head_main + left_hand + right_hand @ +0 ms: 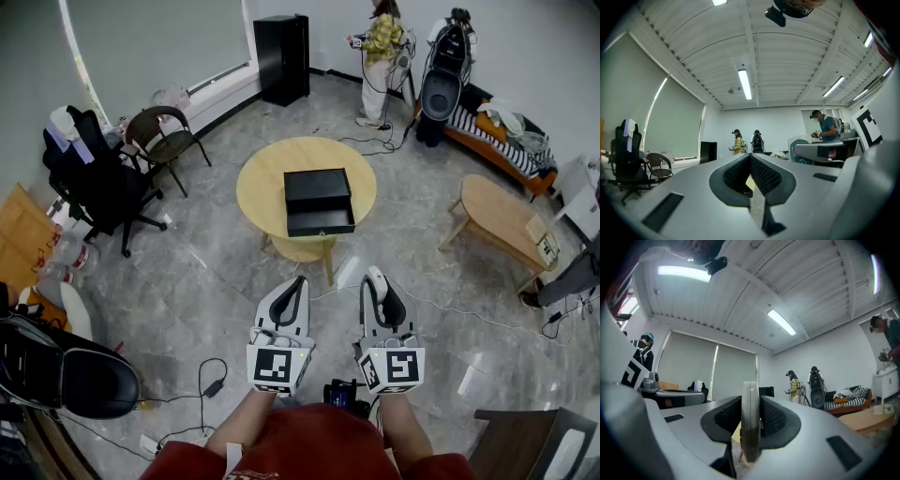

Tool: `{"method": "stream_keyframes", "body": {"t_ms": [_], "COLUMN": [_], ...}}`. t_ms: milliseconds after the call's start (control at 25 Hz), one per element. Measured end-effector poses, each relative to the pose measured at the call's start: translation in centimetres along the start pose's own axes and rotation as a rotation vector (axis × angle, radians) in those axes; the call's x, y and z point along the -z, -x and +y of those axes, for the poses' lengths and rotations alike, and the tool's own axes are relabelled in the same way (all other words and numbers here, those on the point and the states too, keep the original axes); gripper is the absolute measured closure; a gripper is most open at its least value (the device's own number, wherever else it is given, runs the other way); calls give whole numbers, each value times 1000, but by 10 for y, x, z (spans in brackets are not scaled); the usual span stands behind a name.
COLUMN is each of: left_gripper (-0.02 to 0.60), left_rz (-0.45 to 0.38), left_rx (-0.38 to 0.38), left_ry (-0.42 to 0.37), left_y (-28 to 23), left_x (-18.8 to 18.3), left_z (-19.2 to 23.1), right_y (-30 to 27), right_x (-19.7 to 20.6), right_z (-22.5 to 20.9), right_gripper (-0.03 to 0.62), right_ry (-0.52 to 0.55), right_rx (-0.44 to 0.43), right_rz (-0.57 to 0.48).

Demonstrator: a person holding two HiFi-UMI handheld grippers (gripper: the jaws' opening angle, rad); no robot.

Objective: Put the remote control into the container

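The container is a black box (317, 186) with its drawer (321, 222) pulled open, on a round wooden table (258, 187) some way ahead. Both grippers are held level near the person's body, well short of the table. My right gripper (377, 281) is shut on the white remote control (374, 275). In the right gripper view the remote control (750, 423) stands edge-on between the pads of the right gripper (751, 401). My left gripper (297, 283) is shut with nothing in it. In the left gripper view the left gripper (750, 158) shows its jaws meeting.
A black office chair (98, 183) and a brown chair (161, 131) stand at the left. A black cabinet (283, 58) is at the back wall, a person in yellow (380, 47) beside it. A low wooden table (502, 216) sits at the right. Cables (211, 380) lie on the floor.
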State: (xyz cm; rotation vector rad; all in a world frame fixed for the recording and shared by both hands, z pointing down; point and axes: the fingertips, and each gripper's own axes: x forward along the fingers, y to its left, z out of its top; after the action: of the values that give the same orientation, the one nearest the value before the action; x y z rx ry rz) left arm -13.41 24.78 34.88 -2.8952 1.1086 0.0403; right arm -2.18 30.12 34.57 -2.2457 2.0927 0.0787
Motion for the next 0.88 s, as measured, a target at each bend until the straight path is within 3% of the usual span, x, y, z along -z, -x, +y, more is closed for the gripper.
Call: {"method": "stream_keyframes", "body": {"t_ms": [320, 640, 880], "left_gripper": [566, 566, 566], "left_rz": [-31, 19, 11], "left_rx": [-33, -65, -74], "left_ry": [17, 1, 11], "left_y": [-6, -9, -19], "left_x": [-1, 7, 13], "left_z": [-8, -24, -52], "right_y": [0, 7, 20], "right_x": [0, 8, 15], "right_z": [-10, -27, -53], "right_gripper": [474, 474, 474], "right_ry": [-19, -66, -86], "right_rx": [-18, -44, -64], "right_rz": [1, 2, 10]}}
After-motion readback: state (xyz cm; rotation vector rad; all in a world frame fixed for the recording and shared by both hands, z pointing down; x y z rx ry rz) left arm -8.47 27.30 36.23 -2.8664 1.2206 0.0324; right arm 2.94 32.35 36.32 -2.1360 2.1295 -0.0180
